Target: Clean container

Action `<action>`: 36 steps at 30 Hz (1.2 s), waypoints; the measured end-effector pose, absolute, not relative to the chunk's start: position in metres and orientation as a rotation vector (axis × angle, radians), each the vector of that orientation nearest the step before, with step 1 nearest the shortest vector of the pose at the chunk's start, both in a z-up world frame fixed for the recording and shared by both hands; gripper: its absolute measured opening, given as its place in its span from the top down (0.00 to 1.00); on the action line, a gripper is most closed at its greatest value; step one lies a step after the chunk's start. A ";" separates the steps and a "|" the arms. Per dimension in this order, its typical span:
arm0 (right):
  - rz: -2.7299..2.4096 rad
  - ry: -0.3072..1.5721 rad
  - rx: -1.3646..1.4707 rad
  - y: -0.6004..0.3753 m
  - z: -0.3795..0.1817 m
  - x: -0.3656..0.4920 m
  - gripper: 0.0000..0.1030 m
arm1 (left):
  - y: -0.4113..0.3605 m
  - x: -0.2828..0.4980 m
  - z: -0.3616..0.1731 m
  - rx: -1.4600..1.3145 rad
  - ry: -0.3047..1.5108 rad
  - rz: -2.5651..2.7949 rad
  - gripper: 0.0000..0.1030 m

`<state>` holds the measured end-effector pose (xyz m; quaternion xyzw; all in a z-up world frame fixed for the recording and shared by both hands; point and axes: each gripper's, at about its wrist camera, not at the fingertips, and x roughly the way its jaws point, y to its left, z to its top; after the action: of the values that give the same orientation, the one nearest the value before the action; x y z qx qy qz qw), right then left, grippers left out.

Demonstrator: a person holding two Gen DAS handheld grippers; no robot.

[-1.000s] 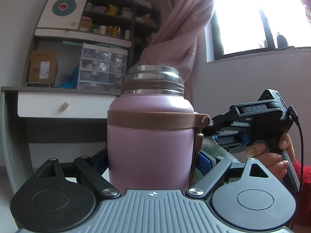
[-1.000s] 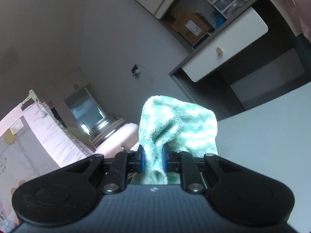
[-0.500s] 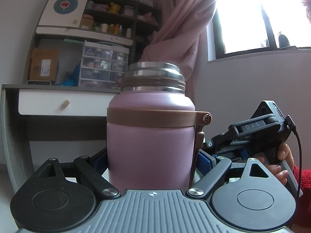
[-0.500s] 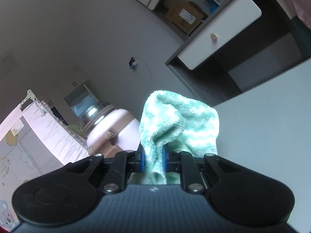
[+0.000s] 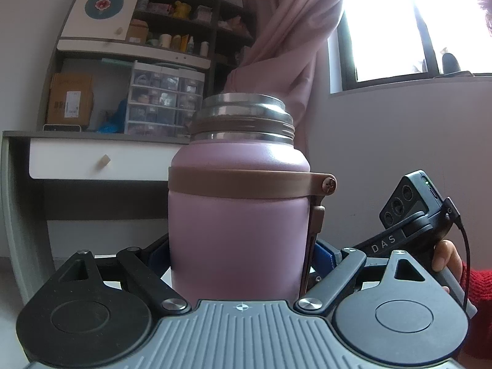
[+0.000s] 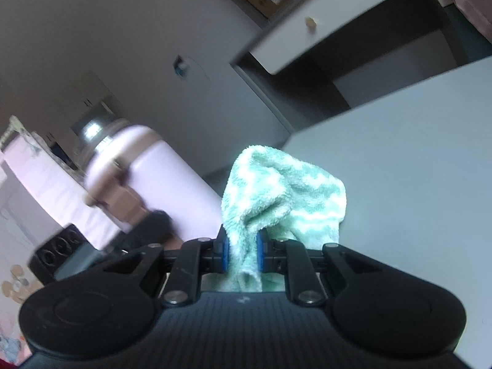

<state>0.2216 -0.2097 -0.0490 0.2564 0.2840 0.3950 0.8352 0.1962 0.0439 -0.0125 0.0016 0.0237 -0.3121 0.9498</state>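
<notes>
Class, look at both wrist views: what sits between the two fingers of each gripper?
Left wrist view: the pink flask stands between the left gripper fingers. Right wrist view: the right gripper pinches a green towel.

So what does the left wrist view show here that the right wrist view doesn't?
Only the left wrist view shows the window, pink curtain, stocked shelves and the left gripper clamped on the flask. Only the right wrist view shows the green cloth pinched in the right gripper, and the white tabletop. Both show the lidless pink flask and the desk drawer.
</notes>
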 end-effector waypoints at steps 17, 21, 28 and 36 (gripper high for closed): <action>0.858 0.450 0.551 -0.213 -0.020 0.209 0.83 | 0.053 0.201 -0.015 -0.001 0.051 -0.642 0.14; 0.867 0.424 0.581 -0.215 -0.015 0.211 0.83 | 0.053 0.202 -0.015 0.000 0.051 -0.642 0.14; 0.891 0.419 0.627 -0.217 -0.017 0.216 0.83 | 0.047 0.201 -0.016 -0.003 0.054 -0.634 0.14; 0.883 0.455 0.610 -0.217 -0.024 0.215 0.83 | 0.047 0.202 -0.016 -0.008 0.055 -0.632 0.14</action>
<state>0.2152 -0.2171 -0.0238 0.2881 0.2147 0.4168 0.8350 0.2023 0.0467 -0.0162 -0.0037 0.0273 -0.3107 0.9501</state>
